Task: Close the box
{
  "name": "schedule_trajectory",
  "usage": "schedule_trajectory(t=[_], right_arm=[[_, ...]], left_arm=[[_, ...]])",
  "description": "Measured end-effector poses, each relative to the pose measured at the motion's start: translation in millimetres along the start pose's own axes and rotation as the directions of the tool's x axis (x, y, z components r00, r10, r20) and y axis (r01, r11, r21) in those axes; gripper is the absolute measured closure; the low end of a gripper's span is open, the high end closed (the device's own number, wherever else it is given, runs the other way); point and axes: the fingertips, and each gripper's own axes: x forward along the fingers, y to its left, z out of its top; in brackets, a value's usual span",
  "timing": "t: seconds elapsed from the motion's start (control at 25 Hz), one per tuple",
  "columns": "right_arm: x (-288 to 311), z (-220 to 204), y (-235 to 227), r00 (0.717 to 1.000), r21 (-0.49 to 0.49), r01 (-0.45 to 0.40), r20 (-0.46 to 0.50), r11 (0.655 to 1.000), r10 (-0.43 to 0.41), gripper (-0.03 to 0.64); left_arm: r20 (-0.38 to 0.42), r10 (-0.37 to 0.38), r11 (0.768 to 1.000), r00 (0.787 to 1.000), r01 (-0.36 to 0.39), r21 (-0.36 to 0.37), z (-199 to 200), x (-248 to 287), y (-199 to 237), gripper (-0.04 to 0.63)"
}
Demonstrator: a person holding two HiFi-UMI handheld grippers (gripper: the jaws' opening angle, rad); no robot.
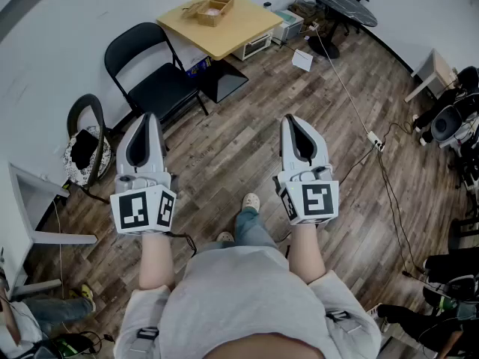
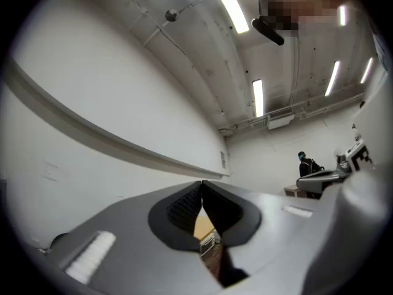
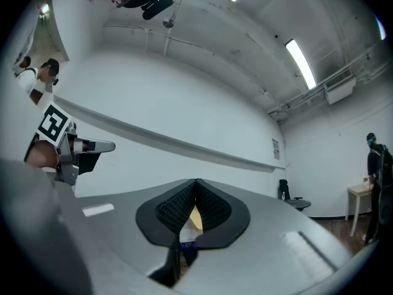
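1. Head view, tool count: two. I have the left gripper (image 1: 147, 118) and the right gripper (image 1: 291, 120) held out over the wood-plank floor (image 1: 247, 148). They are side by side and well apart, with one marker cube on each.
2. Left gripper view: I read its fingers (image 2: 181, 209) as pressed together at the tips, with nothing between them. Only a thin slit is open lower down, and a sliver of yellow shows through it.
3. Right gripper view: same reading. The fingers (image 3: 177, 208) meet at the tips and nothing is held. A yellow sliver shows through the slit here too.
4. Task item, count one: the box (image 1: 213, 7), light wood, sits on the yellow worktop (image 1: 224, 37) by the far wall. It is well apart from both grippers. Its top looks open. I cannot make out the contents at this size.
5. Seats, count two: a black folding chair (image 1: 153, 73) stands just left of the worktop. A second chair (image 1: 86, 137) stands further left along the wall, with a bundle on its seat.
6. Other tables, count two: a round black table (image 1: 343, 4) is at the top of the head view. A small pale table (image 1: 434, 67) is at its right edge.
7. Floor items, one each: a white cable (image 1: 344, 88) runs to a power strip (image 1: 376, 140). A sheet of paper (image 1: 302, 60) lies near the worktop, and a white appliance (image 1: 253, 45) sits under it.
8. Bystanders in the right gripper view: I can see one person (image 3: 376, 165) standing at the far right.
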Motion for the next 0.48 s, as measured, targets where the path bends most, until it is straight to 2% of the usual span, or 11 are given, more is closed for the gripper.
schedule_trajectory(t=[0.48], right_arm=[[26,-13,-13,1.000,0.007,0.014,-0.016,1.000,-0.014,0.614]], left_arm=[[-0.011,-0.014,1.000,1.000,0.013,-0.005,-13,30,1,0.536]])
